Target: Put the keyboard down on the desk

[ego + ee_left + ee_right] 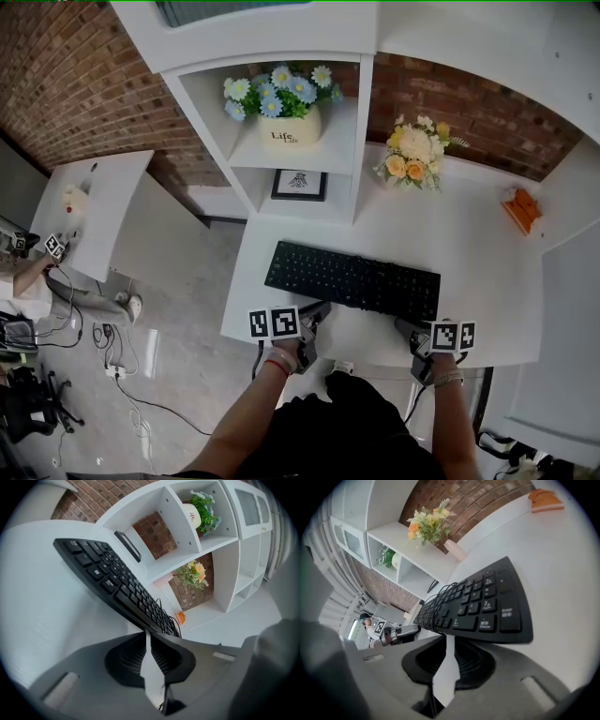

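Keyboard point(352, 279): flat black slab with rows of low keys, lying across the near middle of the desk.
Desk point(478, 258): smooth white top.
Left gripper point(314, 315): grey jaws together, empty, at the keyboard's near left corner.
Right gripper point(409, 330): jaws together, empty, at the near right corner.
Far: yellow bouquet point(413, 155); cream round pot point(289, 129) in the shelf.

The left gripper point(316, 315) and the right gripper point(410, 330) are held side by side, well apart, each pointing forward and slightly down, marker cubes uppermost. The left forearm point(246, 412) and right forearm point(452, 427) extend forward, bare, with a band at each wrist. Jaw state, both grippers: closed tip to tip, nothing between them.
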`<state>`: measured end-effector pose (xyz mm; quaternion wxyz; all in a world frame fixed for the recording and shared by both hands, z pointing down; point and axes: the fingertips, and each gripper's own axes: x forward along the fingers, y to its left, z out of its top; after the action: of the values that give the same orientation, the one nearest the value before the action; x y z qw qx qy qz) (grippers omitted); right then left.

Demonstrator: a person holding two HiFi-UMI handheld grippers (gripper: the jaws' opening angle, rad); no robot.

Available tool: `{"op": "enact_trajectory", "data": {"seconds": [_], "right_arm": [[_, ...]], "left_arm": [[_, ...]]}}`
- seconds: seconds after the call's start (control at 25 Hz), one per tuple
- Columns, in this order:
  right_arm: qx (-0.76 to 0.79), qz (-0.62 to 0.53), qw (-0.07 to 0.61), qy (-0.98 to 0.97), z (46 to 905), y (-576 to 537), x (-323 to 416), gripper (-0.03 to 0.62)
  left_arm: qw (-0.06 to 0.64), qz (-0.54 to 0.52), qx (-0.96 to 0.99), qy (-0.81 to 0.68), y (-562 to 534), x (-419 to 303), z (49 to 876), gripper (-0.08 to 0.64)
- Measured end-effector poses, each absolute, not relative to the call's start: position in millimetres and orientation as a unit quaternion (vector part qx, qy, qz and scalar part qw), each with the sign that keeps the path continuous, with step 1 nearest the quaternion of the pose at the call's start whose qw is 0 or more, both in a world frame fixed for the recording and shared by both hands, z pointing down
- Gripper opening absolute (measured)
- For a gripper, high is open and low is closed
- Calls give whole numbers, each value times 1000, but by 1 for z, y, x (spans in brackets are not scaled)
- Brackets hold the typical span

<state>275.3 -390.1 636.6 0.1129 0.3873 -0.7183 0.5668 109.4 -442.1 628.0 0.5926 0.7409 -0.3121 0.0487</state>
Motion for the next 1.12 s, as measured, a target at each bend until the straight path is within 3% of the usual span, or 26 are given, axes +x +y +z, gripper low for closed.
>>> {"op": "enact_trajectory", "data": {"seconds": [0.28,0.68,1.12], "right_arm": [[413,547,126,-717,641,-385,281,-3],[453,476,81,-750,616,-390,289,-3],[496,283,80,-817,550,-382,287,-3]], "left_arm": [[587,63,744,-313,-440,107,627,-5],[523,64,782,-333,-445,84,613,-5],[324,80,862,-381,-444,49,569,-6]]}}
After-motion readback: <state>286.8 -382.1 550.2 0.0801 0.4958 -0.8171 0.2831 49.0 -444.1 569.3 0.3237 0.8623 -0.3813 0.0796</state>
